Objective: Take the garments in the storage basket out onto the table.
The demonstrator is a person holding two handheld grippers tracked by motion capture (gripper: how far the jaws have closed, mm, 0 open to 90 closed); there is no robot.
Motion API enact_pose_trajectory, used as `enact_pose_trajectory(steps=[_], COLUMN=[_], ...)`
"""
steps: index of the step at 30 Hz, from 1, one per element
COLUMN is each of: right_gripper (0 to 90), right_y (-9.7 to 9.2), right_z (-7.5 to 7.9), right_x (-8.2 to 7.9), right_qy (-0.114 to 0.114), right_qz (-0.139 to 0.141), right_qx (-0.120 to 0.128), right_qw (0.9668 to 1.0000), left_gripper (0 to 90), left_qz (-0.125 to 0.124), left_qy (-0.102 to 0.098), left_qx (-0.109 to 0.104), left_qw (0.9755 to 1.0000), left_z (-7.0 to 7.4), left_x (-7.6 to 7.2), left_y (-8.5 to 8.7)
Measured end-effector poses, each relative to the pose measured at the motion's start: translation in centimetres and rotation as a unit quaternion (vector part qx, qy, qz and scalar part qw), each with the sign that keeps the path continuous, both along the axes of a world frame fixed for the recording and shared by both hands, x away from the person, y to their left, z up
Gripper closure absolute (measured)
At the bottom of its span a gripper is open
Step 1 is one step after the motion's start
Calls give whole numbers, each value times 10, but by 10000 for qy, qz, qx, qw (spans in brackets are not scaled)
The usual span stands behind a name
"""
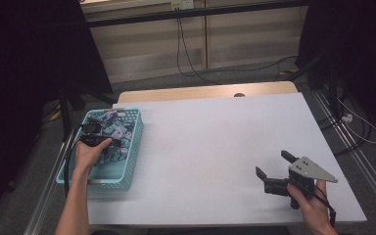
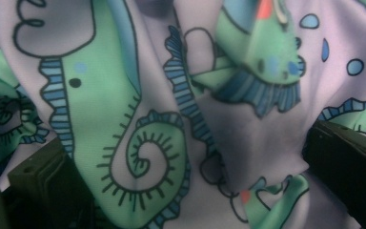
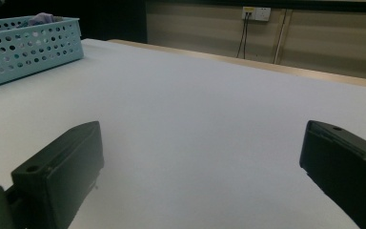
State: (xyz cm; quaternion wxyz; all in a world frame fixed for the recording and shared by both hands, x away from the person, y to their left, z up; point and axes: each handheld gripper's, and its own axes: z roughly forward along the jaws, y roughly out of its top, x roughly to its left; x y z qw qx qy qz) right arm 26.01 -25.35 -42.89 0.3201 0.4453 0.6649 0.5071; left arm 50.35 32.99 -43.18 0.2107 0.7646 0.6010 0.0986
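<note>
**benchwatcher:** Going left to right. The teal basket (image 1: 132, 147) sits at the left edge of the white table (image 1: 215, 142), and the patterned cloth (image 1: 115, 137) is crumpled inside it. The left gripper (image 1: 92, 131) is down in the basket right over that cloth, and in the left gripper view the fabric (image 2: 171, 119) lies between the two black jaws, which stand spread wide. I can't see the pads pressing on anything, so I'd call it a reach and not a grab yet.

**foldnerd:** So basically nothing done?

**benchwatcher:** That's my read. The cloth is fully in the basket and the middle of the table is bare, so the pinch, the lift out and whatever comes after (laying it out flat, I'd guess) are all left to do. Over on the right, the right gripper (image 1: 276, 172) hangs near the table's front right corner, well apart from the basket, jaws spread with nothing between them. In its own view the basket (image 3: 28, 50) is off in the far left.

**foldnerd:** Any brand or label on the cloth?

**benchwatcher:** No readable writing anywhere. The print is just cartoon stuff: green shapes, spirals, blue striped frills and drops on pale purple. The wall socket (image 3: 256, 13) in the background has no text I can make out.
</note>
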Motion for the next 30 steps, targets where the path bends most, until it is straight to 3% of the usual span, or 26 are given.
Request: enact_pose_trajectory(steps=[3,12,14,18,20,21,25,30], right_gripper=[5,5,5,5,5,5,5,5], right_y=[0,1,1,1,2,2,2,2], right_z=[0,0,0,0,0,0,0,0], right_x=[0,-1,-1,0,0,0,0,0], right_qy=[9,-13,-11,10,-4,10,-2,-2], right_qz=[-7,51,49,39,50,38,60,63], right_qx=[0,-9,-2,-17,-33,-29,-32,-27], right_qw=[10000,10000,10000,10000,10000,10000,10000,10000], left_gripper=[0,11,71,259,395,535,636,698], left_qz=[-111,32,-124,-260,-453,-549,-515,-477], left_qy=[176,222,332,348,342,284,288,186], left_qx=[128,139,220,98,53,-23,-186,70], left_qw=[9997,9997,9991,9990,9984,9981,9981,9987], left_z=[1,0,4,9,11,11,11,14], left_x=[1,0,-1,-6,-9,-10,-12,-16], left_y=[-3,-8,-10,-15,-17,-18,-20,-28])
